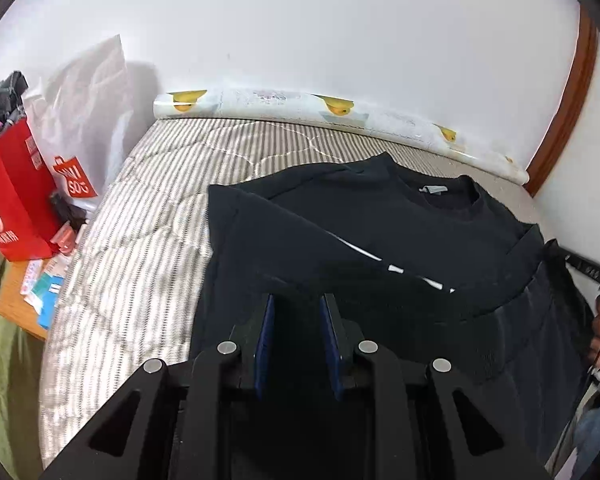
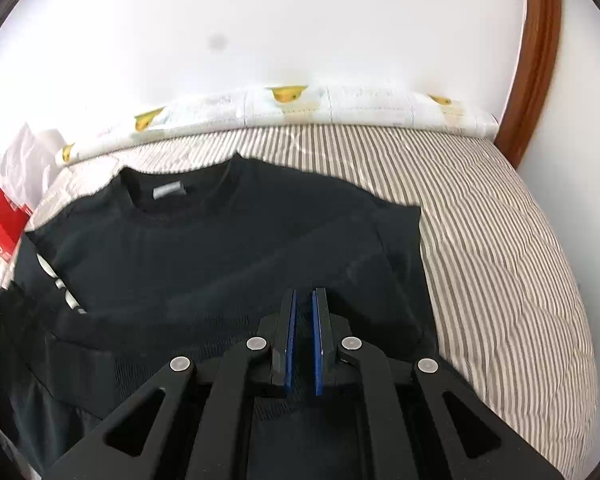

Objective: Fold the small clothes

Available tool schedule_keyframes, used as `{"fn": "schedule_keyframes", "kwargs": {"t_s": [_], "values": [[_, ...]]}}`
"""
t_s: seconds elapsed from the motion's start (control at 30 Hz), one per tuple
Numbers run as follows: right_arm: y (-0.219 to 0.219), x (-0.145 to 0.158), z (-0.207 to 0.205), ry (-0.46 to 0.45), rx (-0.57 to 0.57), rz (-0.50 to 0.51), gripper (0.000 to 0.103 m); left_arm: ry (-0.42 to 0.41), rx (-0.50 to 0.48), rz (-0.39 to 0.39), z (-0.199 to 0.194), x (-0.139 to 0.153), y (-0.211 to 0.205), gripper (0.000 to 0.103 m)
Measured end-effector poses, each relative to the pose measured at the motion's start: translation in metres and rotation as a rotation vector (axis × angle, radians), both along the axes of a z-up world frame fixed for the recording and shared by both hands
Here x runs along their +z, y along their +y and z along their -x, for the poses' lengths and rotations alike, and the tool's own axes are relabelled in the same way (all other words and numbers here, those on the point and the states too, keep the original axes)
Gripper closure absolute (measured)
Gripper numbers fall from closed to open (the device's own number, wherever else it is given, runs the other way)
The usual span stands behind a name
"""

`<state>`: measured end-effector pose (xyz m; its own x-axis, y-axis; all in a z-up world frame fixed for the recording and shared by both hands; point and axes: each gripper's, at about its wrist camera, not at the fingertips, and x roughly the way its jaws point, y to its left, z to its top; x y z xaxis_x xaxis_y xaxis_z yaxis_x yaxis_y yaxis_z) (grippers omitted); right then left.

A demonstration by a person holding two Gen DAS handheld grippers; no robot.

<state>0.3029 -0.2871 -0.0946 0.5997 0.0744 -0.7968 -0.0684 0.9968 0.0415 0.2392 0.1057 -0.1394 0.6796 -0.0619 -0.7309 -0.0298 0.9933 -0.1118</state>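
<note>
Sweatshirt (image 1: 380, 232), black, lies on the striped mattress (image 1: 140, 208), collar toward the wall, hem nearest us. We judge both tongs clamped on that hem: left gripper (image 1: 296, 308) jaws narrowly apart over dark cloth, right gripper (image 2: 304, 300) jaws nearly together. Next fold runs hem toward collar. Beside the mattress stands 1 red bag (image 1: 12, 200); nothing obstructs.

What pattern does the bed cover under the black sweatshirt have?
Narrow grey-and-white stripes on the quilted bed cover, clearest in the right wrist view.
</note>
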Motion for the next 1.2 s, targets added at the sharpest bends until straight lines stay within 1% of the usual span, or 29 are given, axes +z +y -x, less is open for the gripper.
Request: {"fn": "schedule_keyframes", "kwargs": {"t_s": [0.03, 0.07, 0.1, 0.13, 0.17, 0.23, 0.3, 0.37, 0.47, 0.57, 0.63, 0.67, 0.7, 0.73, 0.77, 0.87, 0.93, 1.0, 1.1, 1.2], "values": [[-0.002, 0.004, 0.003, -0.012, 0.005, 0.005, 0.084, -0.002, 0.0, -0.012, 0.003, 0.001, 0.002, 0.074], [-0.007, 0.007, 0.006, -0.026, 0.007, 0.013, 0.073, -0.002, -0.005, -0.021, 0.005, 0.002, 0.003, 0.065], [-0.015, 0.012, 0.012, -0.047, 0.004, 0.02, 0.065, -0.001, -0.013, -0.027, 0.007, 0.002, 0.006, 0.052], [-0.021, 0.014, 0.016, -0.059, -0.001, 0.026, 0.053, -0.002, -0.02, -0.037, 0.007, 0.002, 0.008, 0.047], [-0.029, 0.015, 0.022, -0.073, -0.006, 0.034, 0.049, -0.006, -0.024, -0.047, 0.007, 0.001, 0.01, 0.046], [-0.041, 0.013, 0.028, -0.066, -0.004, 0.05, 0.048, 0.011, -0.047, -0.048, 0.004, -0.003, 0.013, 0.046], [-0.049, 0.005, 0.025, -0.031, -0.002, 0.055, 0.048, 0.039, -0.074, -0.014, -0.002, -0.007, 0.015, 0.046], [-0.052, -0.003, 0.02, -0.006, 0.013, 0.037, 0.048, 0.043, -0.078, 0.006, -0.005, -0.01, 0.016, 0.047], [-0.048, -0.011, 0.011, 0.015, 0.035, 0.039, 0.048, 0.064, -0.087, 0.017, -0.01, -0.015, 0.015, 0.058], [-0.041, -0.02, -0.003, 0.045, 0.053, 0.033, 0.049, 0.077, -0.084, 0.035, -0.013, -0.019, 0.014, 0.063], [-0.038, -0.024, -0.011, 0.057, 0.055, 0.037, 0.05, 0.078, -0.08, 0.022, -0.013, -0.019, 0.012, 0.066], [-0.036, -0.025, -0.013, 0.06, 0.061, 0.04, 0.055, 0.078, -0.077, 0.012, -0.013, -0.019, 0.011, 0.071], [-0.034, -0.024, -0.012, 0.053, 0.075, 0.04, 0.06, 0.07, -0.07, -0.005, -0.011, -0.018, 0.01, 0.082], [-0.031, -0.022, -0.009, 0.041, 0.092, 0.04, 0.076, 0.053, -0.064, -0.018, -0.008, -0.015, 0.009, 0.088], [-0.03, -0.019, -0.006, 0.029, 0.103, 0.044, 0.083, 0.035, -0.067, -0.014, -0.005, -0.01, 0.01, 0.093], [-0.028, -0.002, 0.008, -0.056, 0.108, 0.057, 0.087, -0.019, -0.046, 0.014, 0.005, 0.006, 0.014, 0.094], [-0.037, 0.016, 0.015, -0.105, 0.084, 0.02, 0.088, -0.044, -0.025, 0.019, 0.006, 0.017, 0.017, 0.094], [-0.047, 0.028, 0.013, -0.107, 0.063, -0.021, 0.088, -0.062, -0.005, 0.025, 0.003, 0.027, 0.021, 0.095], [-0.053, 0.039, 0.002, -0.11, 0.024, -0.048, 0.088, -0.091, 0.031, 0.052, -0.009, 0.042, 0.027, 0.095], [-0.06, 0.05, -0.01, -0.128, 0.002, -0.099, 0.088, -0.098, 0.065, 0.076, -0.024, 0.053, 0.03, 0.095]]}}
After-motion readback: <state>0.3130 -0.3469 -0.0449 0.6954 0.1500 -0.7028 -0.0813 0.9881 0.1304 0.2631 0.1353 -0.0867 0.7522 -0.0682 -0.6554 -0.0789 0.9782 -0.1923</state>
